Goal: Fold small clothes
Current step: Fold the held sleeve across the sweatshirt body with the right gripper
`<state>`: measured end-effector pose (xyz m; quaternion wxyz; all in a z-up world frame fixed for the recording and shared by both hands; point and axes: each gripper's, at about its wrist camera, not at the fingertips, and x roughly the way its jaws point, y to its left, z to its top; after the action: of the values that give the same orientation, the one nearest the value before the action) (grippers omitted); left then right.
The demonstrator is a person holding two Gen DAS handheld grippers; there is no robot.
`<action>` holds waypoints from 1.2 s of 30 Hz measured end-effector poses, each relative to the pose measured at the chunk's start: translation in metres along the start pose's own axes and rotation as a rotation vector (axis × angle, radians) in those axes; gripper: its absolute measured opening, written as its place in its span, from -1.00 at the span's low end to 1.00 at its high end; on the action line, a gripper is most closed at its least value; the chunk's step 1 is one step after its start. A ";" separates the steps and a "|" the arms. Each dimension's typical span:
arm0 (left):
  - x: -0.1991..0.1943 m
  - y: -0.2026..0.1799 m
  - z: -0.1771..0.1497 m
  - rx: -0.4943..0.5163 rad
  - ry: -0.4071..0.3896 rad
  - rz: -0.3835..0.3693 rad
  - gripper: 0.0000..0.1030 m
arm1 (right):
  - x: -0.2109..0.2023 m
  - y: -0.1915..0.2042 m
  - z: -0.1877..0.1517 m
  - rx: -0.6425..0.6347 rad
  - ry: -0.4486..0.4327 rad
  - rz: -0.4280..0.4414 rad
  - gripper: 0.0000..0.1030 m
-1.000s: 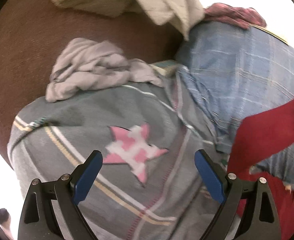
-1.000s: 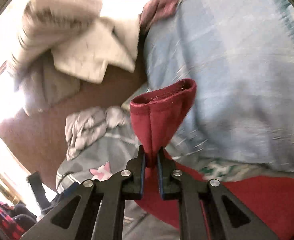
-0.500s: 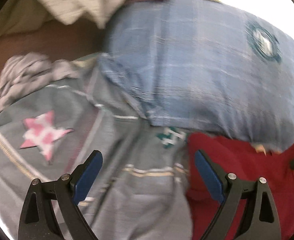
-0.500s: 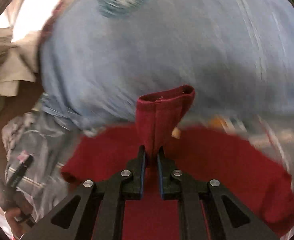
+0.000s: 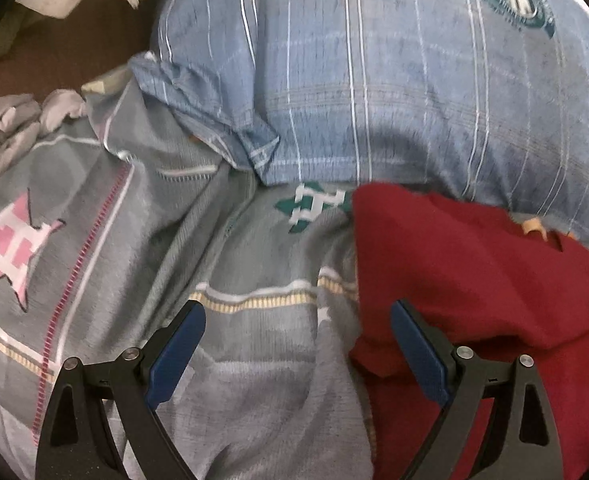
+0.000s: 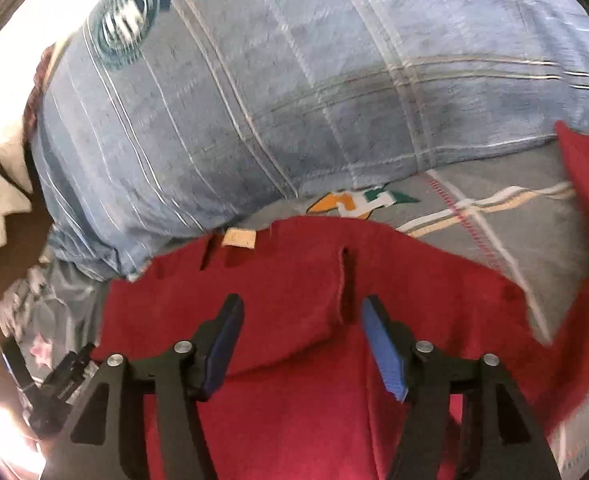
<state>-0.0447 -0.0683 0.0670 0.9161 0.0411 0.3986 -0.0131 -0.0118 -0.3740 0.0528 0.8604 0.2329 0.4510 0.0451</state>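
Looking along the left claw (image 5: 298, 336), only this view shows the pink star patch (image 5: 12, 246) and crumpled pale cloth (image 5: 10, 128), far to its left. Its jaws stand wide and empty over the grey bedsheet (image 5: 262, 380); one red garment (image 5: 474, 280) lies by the right finger, one blue checked pillow (image 5: 374, 80) beyond. From the right view, the right claw (image 6: 302, 344) is opening, a fold of red garment (image 6: 294, 280) loose between its pads; the left claw (image 6: 46, 384) shows lower left.
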 end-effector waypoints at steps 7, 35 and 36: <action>0.002 0.010 0.007 -0.058 -0.017 0.017 0.81 | -0.006 0.006 -0.003 -0.071 -0.035 -0.016 -0.86; 0.036 -0.043 0.004 0.136 0.039 -0.041 0.83 | 0.002 0.020 -0.027 -0.246 0.032 -0.205 -0.12; 0.034 -0.042 0.004 0.135 0.037 -0.043 0.83 | -0.003 0.022 -0.027 -0.243 0.029 -0.190 -0.10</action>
<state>-0.0213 -0.1100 0.0419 0.9033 0.0945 0.4143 -0.0590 -0.0320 -0.3456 0.0514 0.8761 0.0827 0.4745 0.0212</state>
